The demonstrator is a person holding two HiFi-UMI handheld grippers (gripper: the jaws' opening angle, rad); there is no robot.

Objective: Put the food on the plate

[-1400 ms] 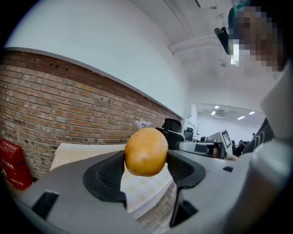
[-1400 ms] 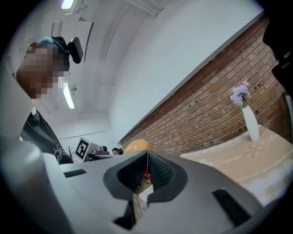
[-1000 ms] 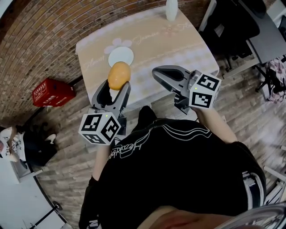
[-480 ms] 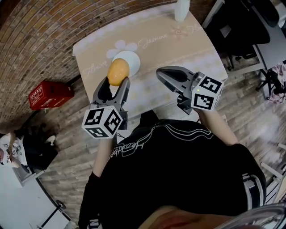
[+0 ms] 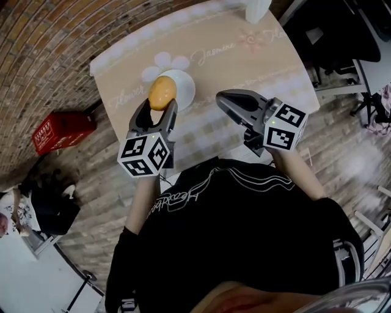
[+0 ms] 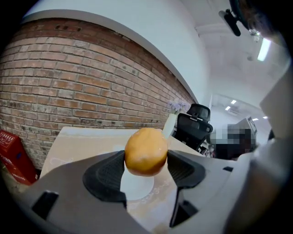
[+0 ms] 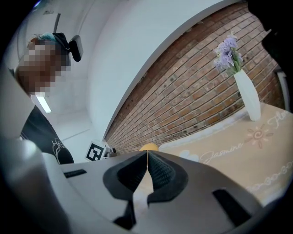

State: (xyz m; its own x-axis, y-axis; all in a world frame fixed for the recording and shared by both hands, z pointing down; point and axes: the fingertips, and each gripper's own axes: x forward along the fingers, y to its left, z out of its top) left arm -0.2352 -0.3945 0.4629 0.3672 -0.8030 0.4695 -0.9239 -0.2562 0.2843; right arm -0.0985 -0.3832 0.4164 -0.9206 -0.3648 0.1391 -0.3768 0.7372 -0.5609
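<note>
Head view looks steeply down; both gripper views face level across the shared table (image 5: 256,67).

Plate (image 5: 184,89) on tbl (image 5: 263,67); vase (image 5: 256,7) at far edge; crate (image 5: 58,130) on floor (image 5: 104,183), L.

Reads as an office-like indoor room: brick wall (image 6: 68,82), plank floor (image 5: 91,183), black office chairs (image 6: 194,124) past the bench's (image 5: 256,67) far corner, ceiling strip lights (image 6: 264,49), flower vase (image 7: 247,101) at the bench's far edge.
</note>
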